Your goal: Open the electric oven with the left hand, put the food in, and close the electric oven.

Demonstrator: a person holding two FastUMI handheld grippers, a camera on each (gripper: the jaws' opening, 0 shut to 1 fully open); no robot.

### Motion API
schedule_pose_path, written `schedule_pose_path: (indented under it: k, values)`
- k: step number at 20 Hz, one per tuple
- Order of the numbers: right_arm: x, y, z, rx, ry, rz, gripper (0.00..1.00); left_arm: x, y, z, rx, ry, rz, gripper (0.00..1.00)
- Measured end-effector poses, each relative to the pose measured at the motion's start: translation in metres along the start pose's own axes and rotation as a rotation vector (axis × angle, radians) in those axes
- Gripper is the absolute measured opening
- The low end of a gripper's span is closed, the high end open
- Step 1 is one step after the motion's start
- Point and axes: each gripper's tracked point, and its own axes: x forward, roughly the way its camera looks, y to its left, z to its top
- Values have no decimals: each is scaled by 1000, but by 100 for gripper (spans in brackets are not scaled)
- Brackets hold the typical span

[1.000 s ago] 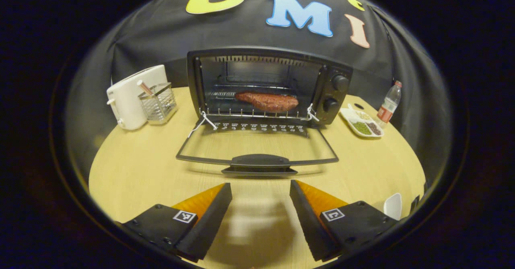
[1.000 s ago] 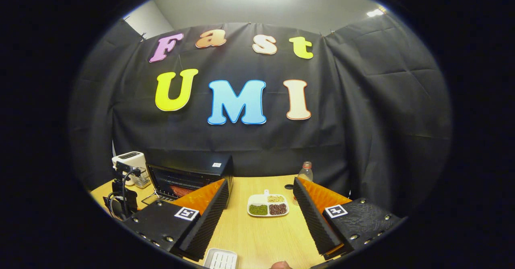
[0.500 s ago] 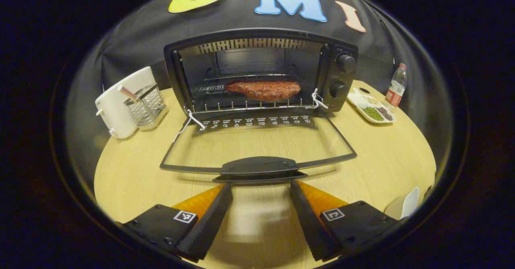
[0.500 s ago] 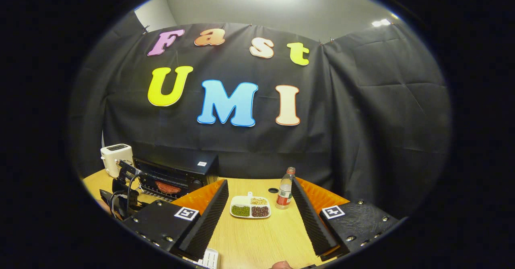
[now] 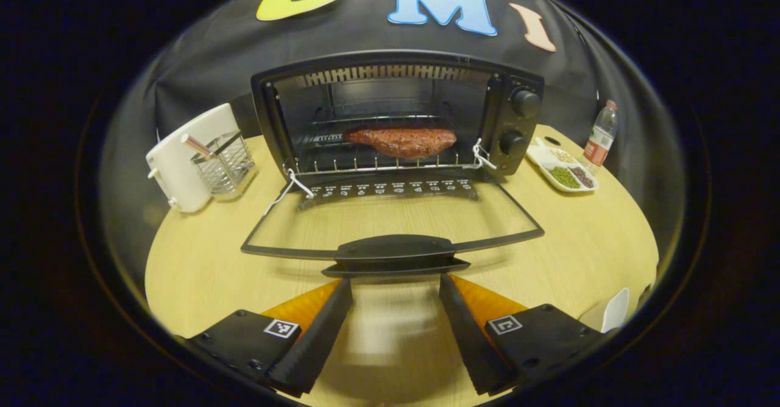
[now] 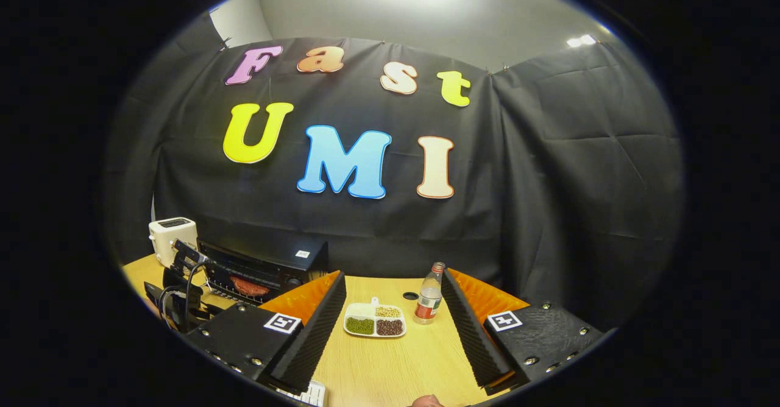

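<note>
While the meat (image 5: pixel 400 141) lies on the rack in the toaster oven (image 5: pixel 396 117) at frame centre, the left gripper (image 5: pixel 395 318) waits released before the lowered door handle (image 5: pixel 395 251) (probably to lift it); the right gripper (image 6: pixel 393 328) is released, idle.

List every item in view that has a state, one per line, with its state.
Oven: open.
Oven door: folded down flat, handle toward the left claw.
Food: inside, on the rack.
Left claw: open, just short of the door handle.
Right claw: open, empty.
Bottle: upright, capped.
</note>
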Motion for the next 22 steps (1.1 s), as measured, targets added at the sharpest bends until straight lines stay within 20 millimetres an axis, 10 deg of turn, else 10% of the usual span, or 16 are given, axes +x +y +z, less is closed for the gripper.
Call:
schedule_pose_path:
  k: [17, 22]
  values:
    - [7, 26, -2, -18, 7, 41, 95, -43, 11, 177, 74, -358, 7, 100]
    - [-2, 31, 18, 21, -38, 63, 95, -111, 4, 208, 48, -534, -9, 100]
